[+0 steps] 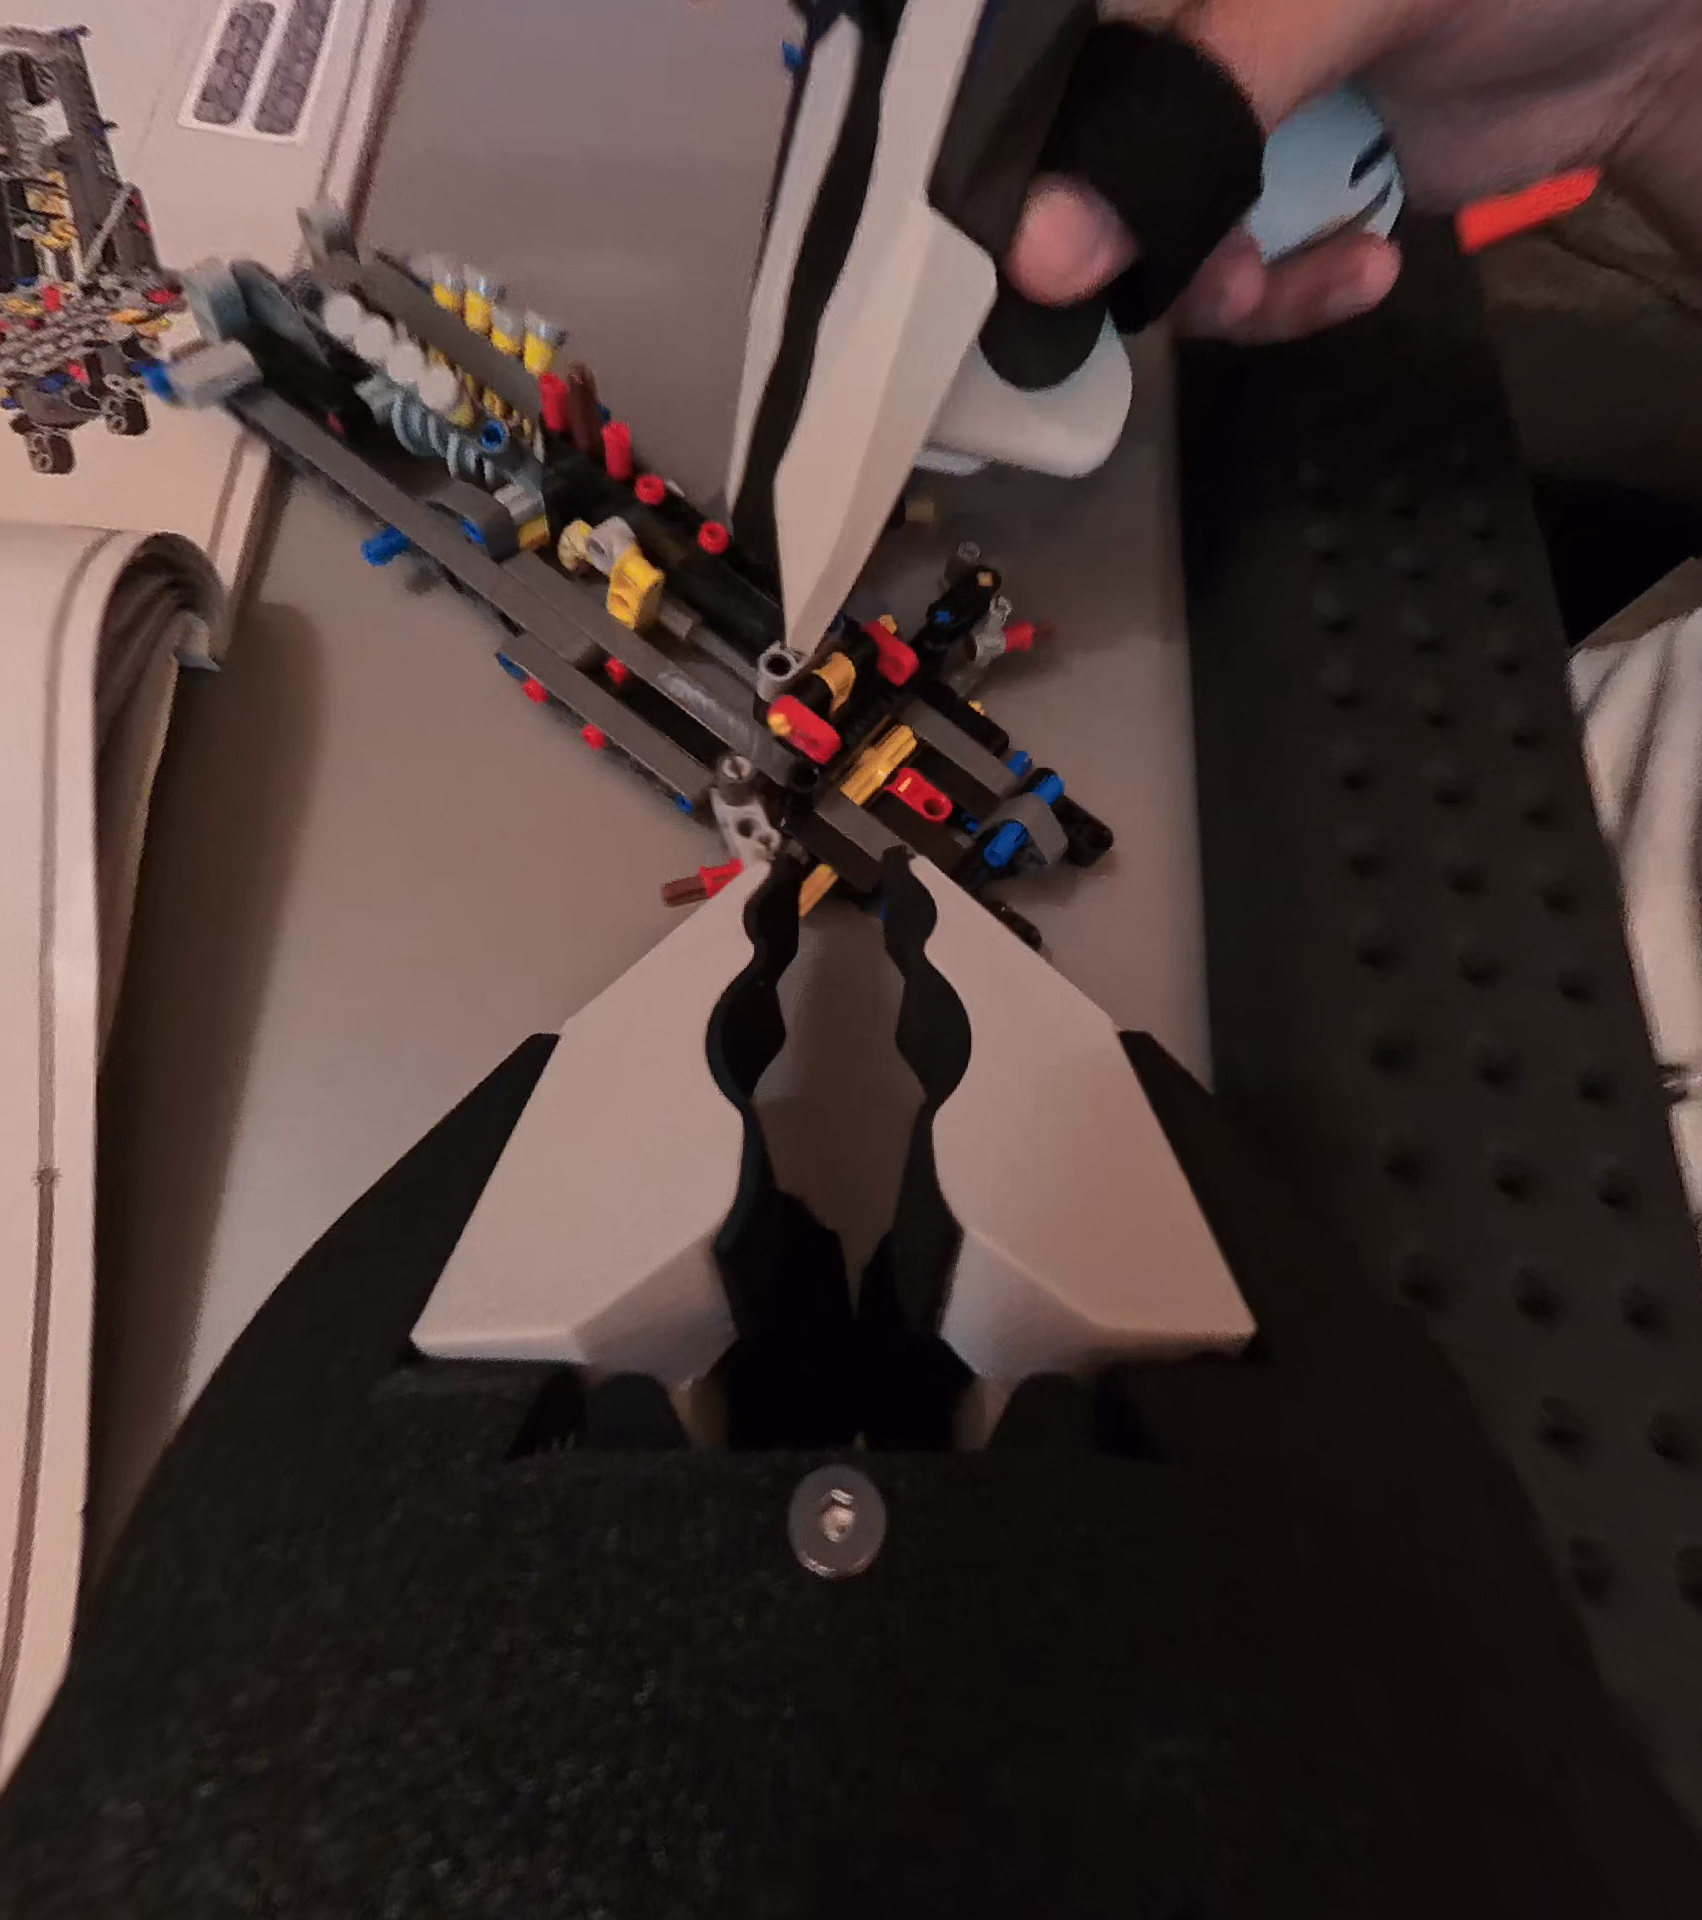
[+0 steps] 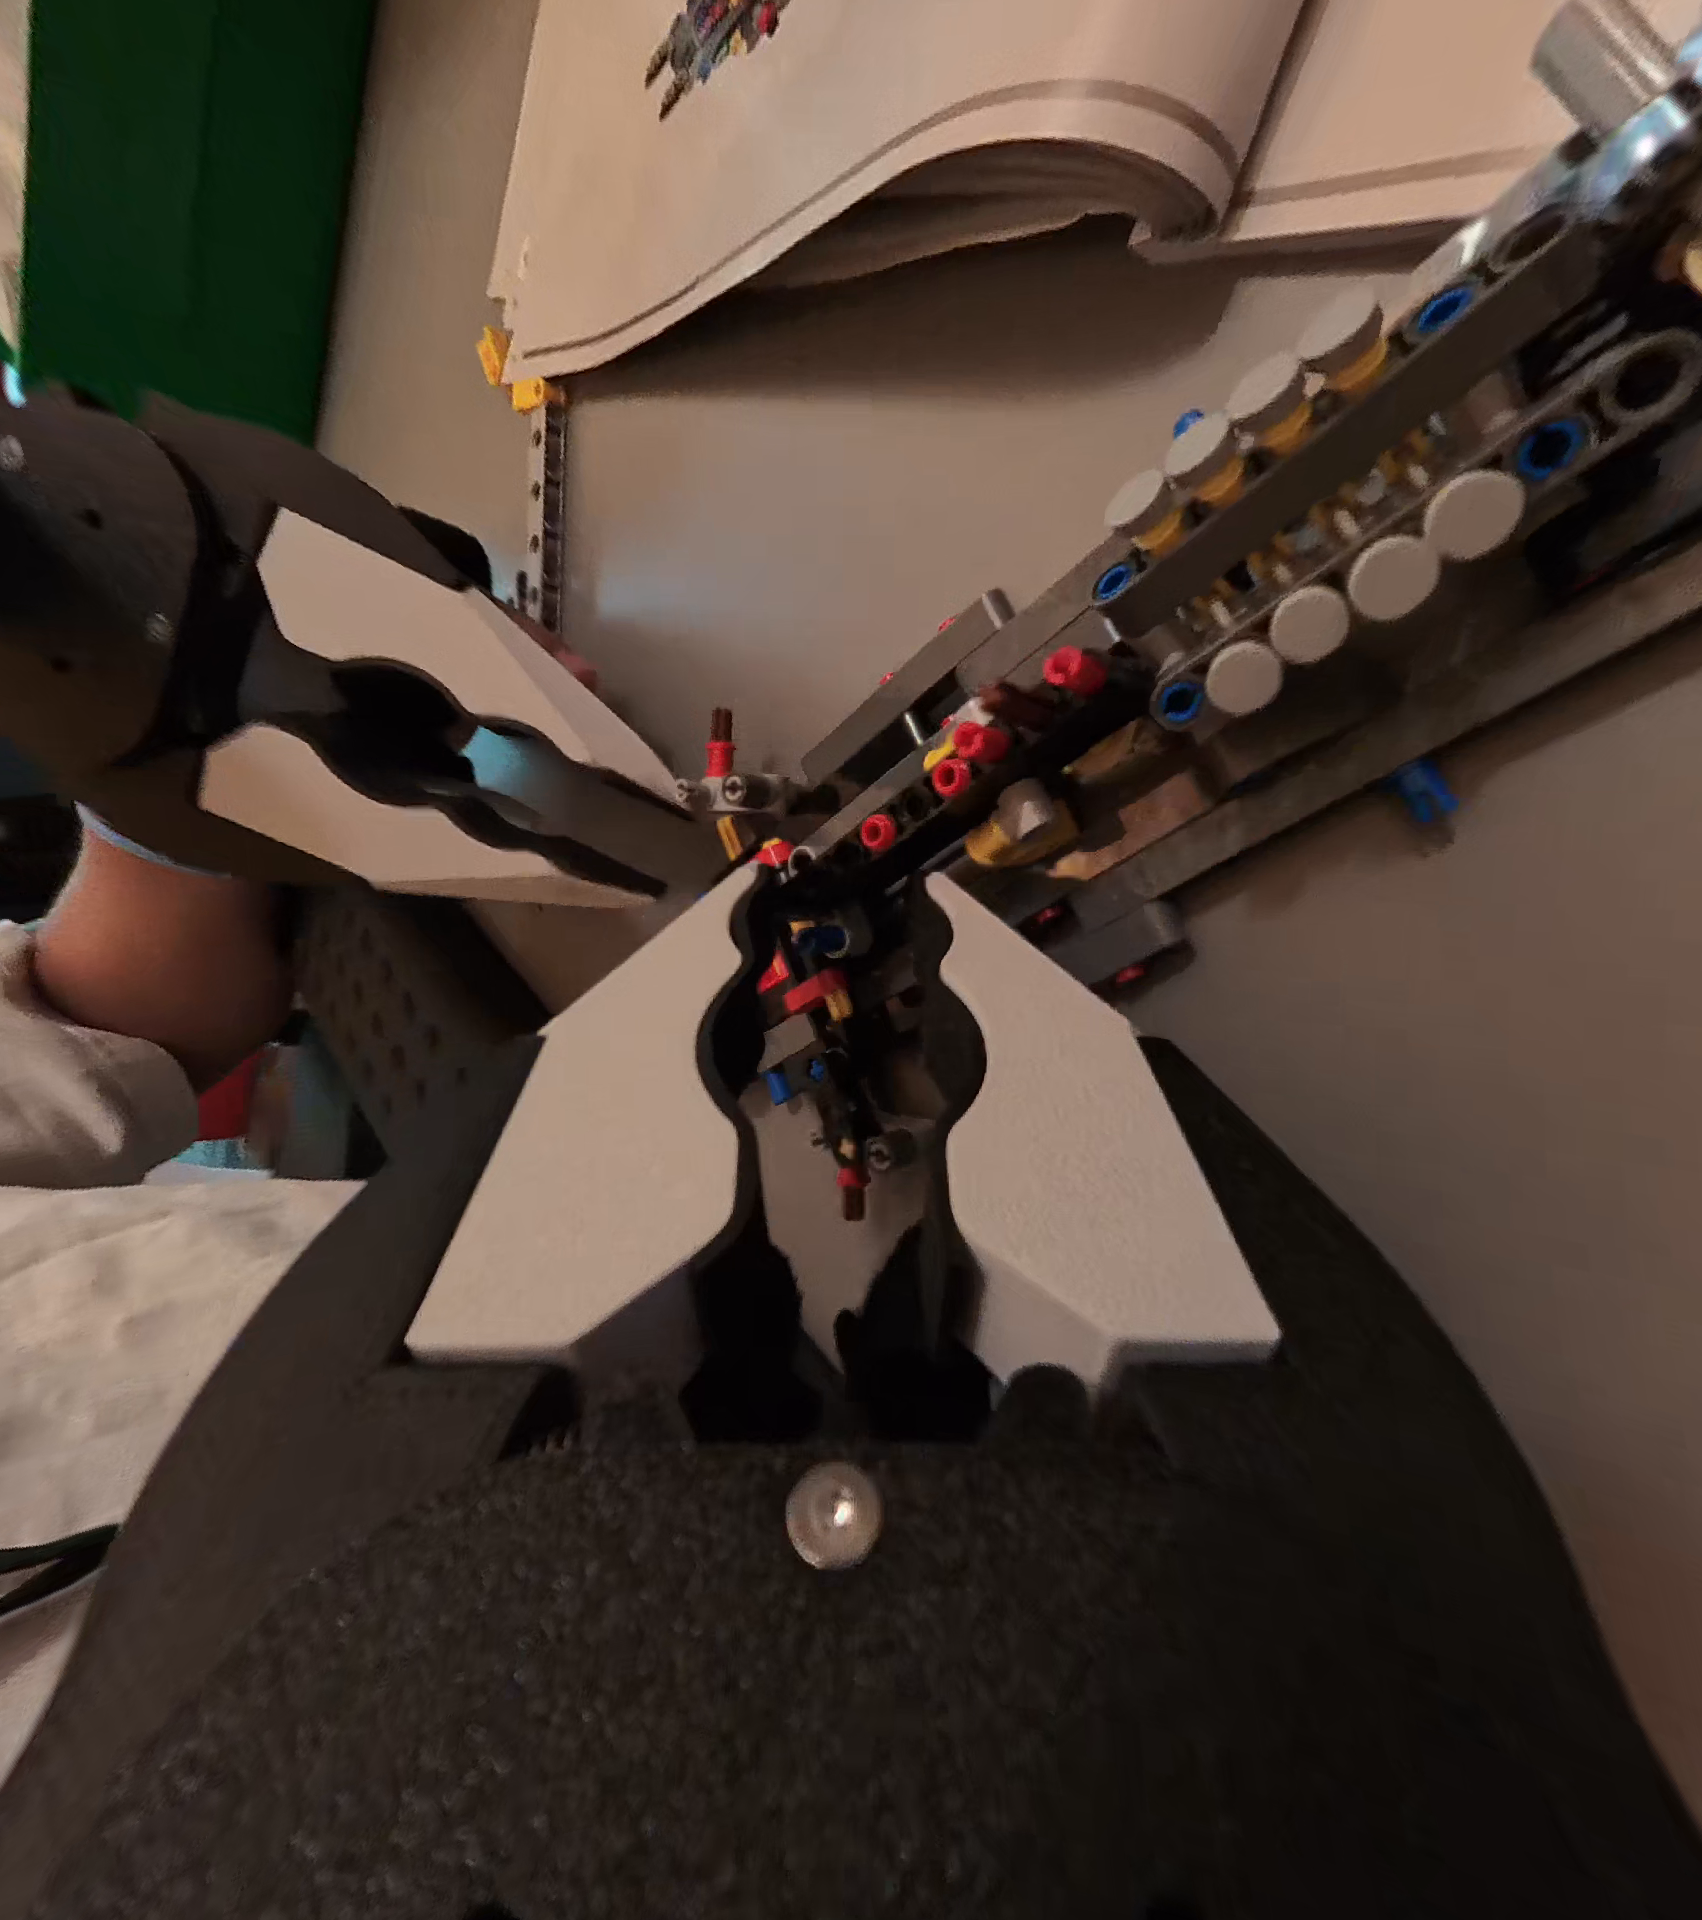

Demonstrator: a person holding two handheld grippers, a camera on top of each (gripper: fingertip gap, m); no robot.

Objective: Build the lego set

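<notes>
Lego model (image 1: 681, 623) is pinched at its near end by your left gripper (image 1: 831, 873): the two black-lined jaws are closed on a dark grey beam there, with only a narrow gap between them. Your right gripper (image 2: 842, 883) straddles the same end from the other side; its jaws stand partly apart with a black strip of the model, studded with red, blue and yellow pins, running between them. They look closed on it, though the blur makes the contact hard to confirm. The model is a long dark grey frame with a row of round white caps, yellow pegs, red pins and a grey spiral part. It stretches diagonally away from both grippers over the pale tabletop (image 1: 431, 935). A hand (image 1: 1346, 187) in a black finger sleeve holds the right gripper's handle. Beyond the model lies an open instruction booklet (image 2: 930, 135) with a picture of the build. A dark perforated mat (image 1: 1398, 935) lies on the right of the left wrist view.
</notes>
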